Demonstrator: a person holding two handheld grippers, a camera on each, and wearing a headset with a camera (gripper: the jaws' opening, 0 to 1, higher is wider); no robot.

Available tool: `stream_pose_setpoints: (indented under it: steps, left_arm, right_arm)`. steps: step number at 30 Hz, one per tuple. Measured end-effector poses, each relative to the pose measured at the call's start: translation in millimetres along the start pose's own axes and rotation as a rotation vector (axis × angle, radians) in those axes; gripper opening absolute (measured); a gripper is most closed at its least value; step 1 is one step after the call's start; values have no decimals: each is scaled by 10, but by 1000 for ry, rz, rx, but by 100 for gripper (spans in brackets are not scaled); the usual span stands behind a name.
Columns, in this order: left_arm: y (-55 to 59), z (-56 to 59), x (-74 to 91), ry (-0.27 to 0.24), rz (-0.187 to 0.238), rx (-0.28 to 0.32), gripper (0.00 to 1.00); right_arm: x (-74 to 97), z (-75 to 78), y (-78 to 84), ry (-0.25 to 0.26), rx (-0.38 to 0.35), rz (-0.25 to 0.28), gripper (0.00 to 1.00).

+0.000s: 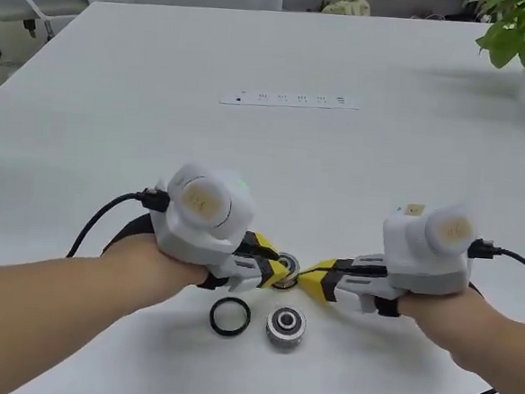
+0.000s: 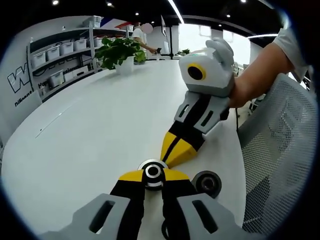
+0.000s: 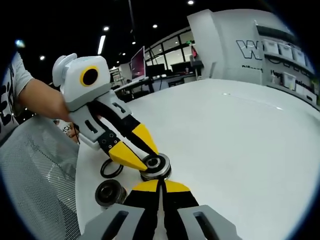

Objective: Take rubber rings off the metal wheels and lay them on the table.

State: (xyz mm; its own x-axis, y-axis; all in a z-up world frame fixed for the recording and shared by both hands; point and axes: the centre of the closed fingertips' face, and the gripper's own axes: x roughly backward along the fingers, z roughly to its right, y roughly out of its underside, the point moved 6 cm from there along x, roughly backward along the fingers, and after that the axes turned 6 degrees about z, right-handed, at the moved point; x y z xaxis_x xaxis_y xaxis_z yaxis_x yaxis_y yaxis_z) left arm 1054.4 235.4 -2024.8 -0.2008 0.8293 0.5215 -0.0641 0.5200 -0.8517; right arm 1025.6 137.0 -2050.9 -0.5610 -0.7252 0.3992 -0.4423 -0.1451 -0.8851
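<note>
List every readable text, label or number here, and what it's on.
"W": large letter on the wall, with the rest of the word cut off. The right gripper view shows the same letter.
Small line under the "W": too blurred to read.
Marks on the flat strip set in the table: too small to read.
Print on the person's shirt: cut off, unreadable.

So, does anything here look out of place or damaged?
Nothing stands out. One rubber ring lies flat beside a wheel; the left gripper holds a second wheel, with the right gripper at its edge.
</note>
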Motion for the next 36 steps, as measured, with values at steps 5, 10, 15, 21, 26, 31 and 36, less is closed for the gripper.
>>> stream_pose_setpoints:
  steps: [5,10,15,21,26,31,36]
  left_arm:
    - [3,13,0,-10,3,-13,7]
    - [6,15,2,-21,8,-4,6]
    - [4,24,0,-20,6,0,6]
    - [0,43,0,-20,0,2,6]
    - [-5,52,-6,-26,-11,-1,6]
    - [-12,58,-3,-28,-20,-6,6]
    - [-11,60,-3,-31,-25,-7,6]
  right_arm:
    - [3,11,12,14,-95,19,0]
    - [47,60,21,25,-252,81,0]
    - [76,73,-24,28,-311,119,0]
    - [86,43,-51,18,-350,144,0]
    - [85,16,-73,11,-360,154,0]
    - [88,-12,-93,3,-373,156,0]
    - [65,-51,-123,-10,-351,151,0]
